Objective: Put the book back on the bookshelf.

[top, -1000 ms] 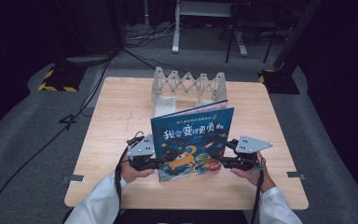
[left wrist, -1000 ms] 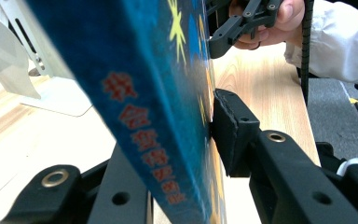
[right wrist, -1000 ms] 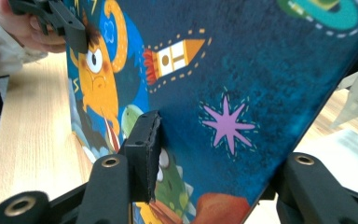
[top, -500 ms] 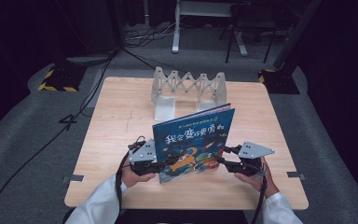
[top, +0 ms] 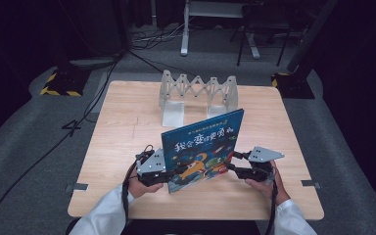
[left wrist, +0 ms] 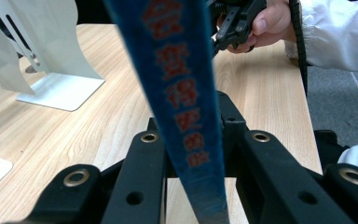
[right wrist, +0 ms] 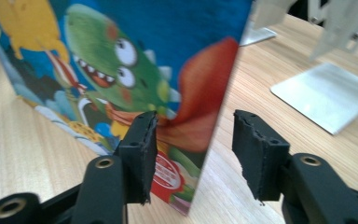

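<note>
A blue picture book (top: 203, 149) with a green dinosaur on its cover stands upright on the wooden table (top: 127, 127). My left gripper (top: 174, 172) is at its lower left edge. In the left gripper view the book's spine (left wrist: 179, 93) runs between the jaws of my left gripper (left wrist: 196, 149), which have just been closing and now press on it. My right gripper (top: 231, 161) is at the book's lower right edge. In the right gripper view the cover (right wrist: 135, 56) lies between the jaws of my right gripper (right wrist: 193, 140). They have just been opening, and the right pad stands apart from the edge.
A white accordion-style rack (top: 198, 93) on flat feet stands at the far side of the table, behind the book. One of its feet (left wrist: 51, 88) lies just beyond the left gripper. Dark floor with cables surrounds the table.
The left jaws have closed onto the book's left edge. The right gripper has sunk slightly beside the right edge. The book has stayed upright in nearly the same place.
</note>
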`<control>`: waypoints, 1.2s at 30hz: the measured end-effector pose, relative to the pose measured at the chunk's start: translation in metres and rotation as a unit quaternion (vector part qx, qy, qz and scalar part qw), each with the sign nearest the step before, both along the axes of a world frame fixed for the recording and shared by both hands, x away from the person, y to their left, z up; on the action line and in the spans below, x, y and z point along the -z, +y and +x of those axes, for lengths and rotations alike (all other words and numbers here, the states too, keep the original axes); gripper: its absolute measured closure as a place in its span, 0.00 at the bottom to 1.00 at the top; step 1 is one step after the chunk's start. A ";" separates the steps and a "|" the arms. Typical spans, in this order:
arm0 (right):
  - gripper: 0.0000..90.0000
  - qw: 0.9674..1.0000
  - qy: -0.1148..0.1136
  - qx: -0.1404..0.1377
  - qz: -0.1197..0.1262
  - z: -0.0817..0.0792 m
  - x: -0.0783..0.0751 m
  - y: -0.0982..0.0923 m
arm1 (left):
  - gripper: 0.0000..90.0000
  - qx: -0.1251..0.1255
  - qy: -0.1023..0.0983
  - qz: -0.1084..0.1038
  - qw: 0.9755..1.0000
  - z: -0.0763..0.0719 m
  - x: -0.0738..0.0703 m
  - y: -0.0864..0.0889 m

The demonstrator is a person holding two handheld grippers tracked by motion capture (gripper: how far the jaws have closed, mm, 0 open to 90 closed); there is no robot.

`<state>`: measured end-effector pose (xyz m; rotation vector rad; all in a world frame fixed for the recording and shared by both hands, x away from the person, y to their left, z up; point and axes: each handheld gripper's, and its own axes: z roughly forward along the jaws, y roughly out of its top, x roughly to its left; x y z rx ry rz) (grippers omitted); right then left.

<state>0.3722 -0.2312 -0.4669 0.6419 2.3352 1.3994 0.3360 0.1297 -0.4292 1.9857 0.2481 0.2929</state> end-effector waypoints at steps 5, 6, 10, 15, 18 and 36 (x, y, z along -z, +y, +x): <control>0.63 1.000 -0.013 -0.009 -0.014 0.001 -0.001 0.007 | 0.86 -0.006 0.003 -0.002 1.000 0.003 0.000 0.001; 0.63 1.000 -0.012 -0.009 -0.013 0.002 -0.001 0.007 | 0.86 -0.008 0.002 -0.001 1.000 0.004 0.000 0.001; 0.63 0.999 -0.029 0.002 -0.025 0.005 -0.002 0.014 | 0.86 -0.020 -0.024 0.016 0.999 0.003 -0.003 0.003; 0.64 0.998 -0.042 0.018 -0.030 0.012 0.000 0.023 | 0.86 -0.045 -0.035 0.025 0.998 0.008 -0.003 0.005; 0.64 0.998 -0.042 0.024 -0.034 0.017 -0.001 0.028 | 0.86 -0.054 -0.021 0.012 0.998 0.012 -0.001 0.007; 0.44 0.998 -0.010 0.053 -0.042 0.018 -0.002 0.028 | 0.92 -0.072 -0.008 0.009 0.997 0.017 0.007 0.003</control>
